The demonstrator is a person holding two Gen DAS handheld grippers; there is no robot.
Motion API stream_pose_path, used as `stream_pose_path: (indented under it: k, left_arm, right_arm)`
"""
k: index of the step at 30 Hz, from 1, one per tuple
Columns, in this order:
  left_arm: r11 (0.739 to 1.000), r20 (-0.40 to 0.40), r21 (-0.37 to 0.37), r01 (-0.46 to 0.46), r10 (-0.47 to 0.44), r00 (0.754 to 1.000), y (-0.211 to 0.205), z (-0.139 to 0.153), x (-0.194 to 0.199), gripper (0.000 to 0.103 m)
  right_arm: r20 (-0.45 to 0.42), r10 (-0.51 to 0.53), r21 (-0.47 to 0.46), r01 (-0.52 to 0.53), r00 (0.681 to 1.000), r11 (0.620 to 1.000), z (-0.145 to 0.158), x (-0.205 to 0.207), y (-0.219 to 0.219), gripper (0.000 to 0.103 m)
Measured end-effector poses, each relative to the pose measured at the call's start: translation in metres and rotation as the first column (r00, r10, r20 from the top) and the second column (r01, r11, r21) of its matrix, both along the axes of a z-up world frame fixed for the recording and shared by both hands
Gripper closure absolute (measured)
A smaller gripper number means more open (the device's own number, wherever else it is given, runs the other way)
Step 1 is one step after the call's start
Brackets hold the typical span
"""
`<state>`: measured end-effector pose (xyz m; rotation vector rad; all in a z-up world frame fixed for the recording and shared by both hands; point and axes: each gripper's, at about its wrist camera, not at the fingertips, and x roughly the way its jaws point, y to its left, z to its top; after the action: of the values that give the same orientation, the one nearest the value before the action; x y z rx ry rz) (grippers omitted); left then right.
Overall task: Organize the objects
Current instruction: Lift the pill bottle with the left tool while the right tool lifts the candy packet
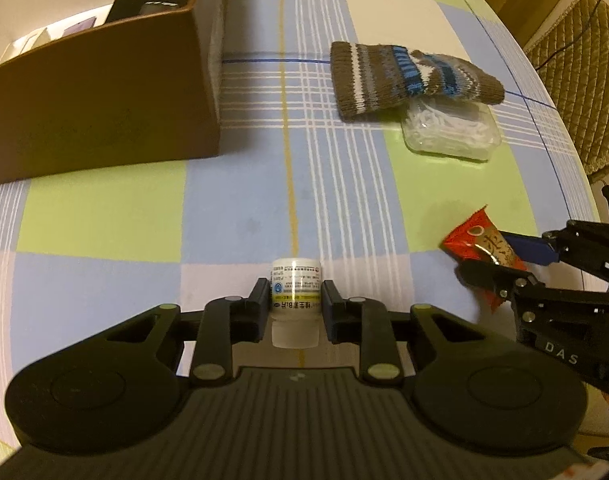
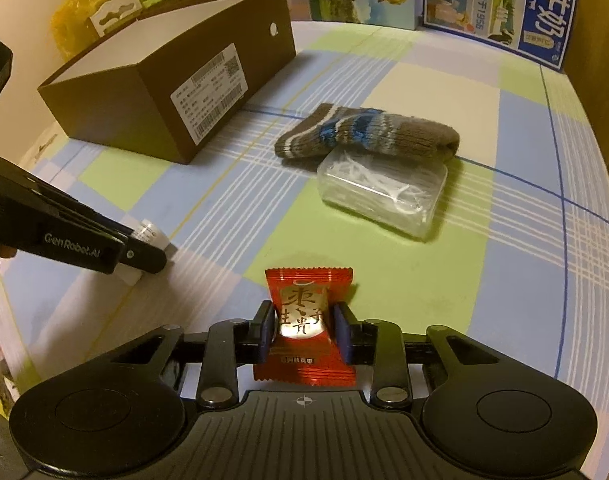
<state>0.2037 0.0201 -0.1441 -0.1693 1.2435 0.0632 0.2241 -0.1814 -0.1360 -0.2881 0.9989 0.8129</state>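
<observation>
A small white medicine bottle [image 1: 295,280] stands on the checked tablecloth, and my left gripper [image 1: 295,292] is shut on its sides. The right wrist view shows that same left gripper [image 2: 152,248] at the left, with the bottle [image 2: 150,232] between its fingers. A red snack packet [image 2: 304,288] with gold characters sits between the blue pads of my right gripper [image 2: 304,316], which presses on its middle. From the left wrist view, the right gripper [image 1: 504,264] and the packet [image 1: 476,240] are at the right edge.
An open brown cardboard box [image 2: 152,92] stands at the back left, also close on the left as the box [image 1: 104,92]. A striped knit sock [image 2: 364,132] lies partly on a clear plastic case [image 2: 380,196] of white picks. Printed cartons [image 2: 500,0] line the far edge. A padded chair [image 1: 576,64] stands beyond the table.
</observation>
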Motion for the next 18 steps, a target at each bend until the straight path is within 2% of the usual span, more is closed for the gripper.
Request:
stream_pose_path:
  k: [8, 18]
  left_arm:
    - [0.999, 0.021, -0.011, -0.034, 0.034, 0.999, 0.011, 0.009, -0.015, 0.081]
    - [0.995, 0.082, -0.022, -0.093, 0.095, 0.992, 0.039, 0.035, -0.034, 0.081]
  right_arm:
    - [0.008, 0.020, 0.013, -0.020, 1.000, 1.000, 0.012, -0.008, 0.007, 0.076]
    - [0.048, 0.073, 0.059, -0.076, 0.996, 0.995, 0.039, -0.012, 0.037, 0.077]
